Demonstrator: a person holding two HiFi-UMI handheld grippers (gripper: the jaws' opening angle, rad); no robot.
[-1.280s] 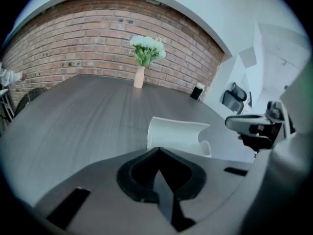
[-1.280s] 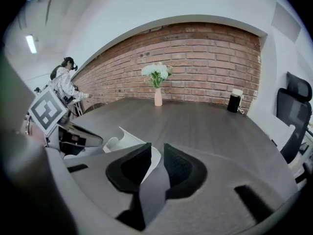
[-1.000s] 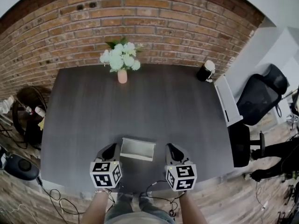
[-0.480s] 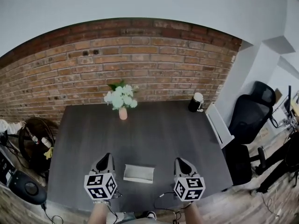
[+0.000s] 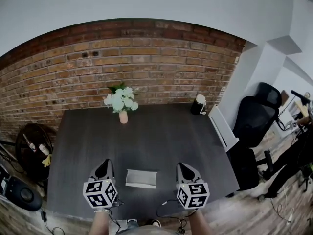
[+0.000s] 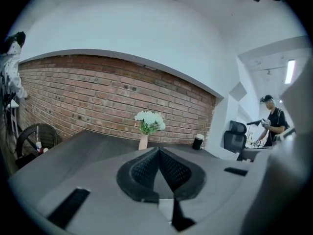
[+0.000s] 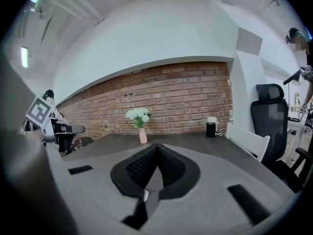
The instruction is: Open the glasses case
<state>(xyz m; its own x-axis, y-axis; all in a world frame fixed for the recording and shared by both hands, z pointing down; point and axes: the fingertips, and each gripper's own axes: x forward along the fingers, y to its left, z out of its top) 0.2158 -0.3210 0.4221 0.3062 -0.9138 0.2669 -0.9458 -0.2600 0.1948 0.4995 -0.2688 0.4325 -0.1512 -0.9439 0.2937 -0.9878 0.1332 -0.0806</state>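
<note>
We hold the left claw (image 5: 103,164) and the right claw (image 5: 182,165) above the dark surface (image 5: 156,131), each pinched together on nothing, with the pale glasses case (image 5: 141,178) lying between them near the front edge.

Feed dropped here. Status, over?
Left tongs and right tongs shut, empty. Pale rectangular glasses case on dark table between them, untouched. Nothing in the way.

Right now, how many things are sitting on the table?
3: a vase of flowers at the far edge, a dark cup at the far right corner, and the glasses case near the front edge.
</note>
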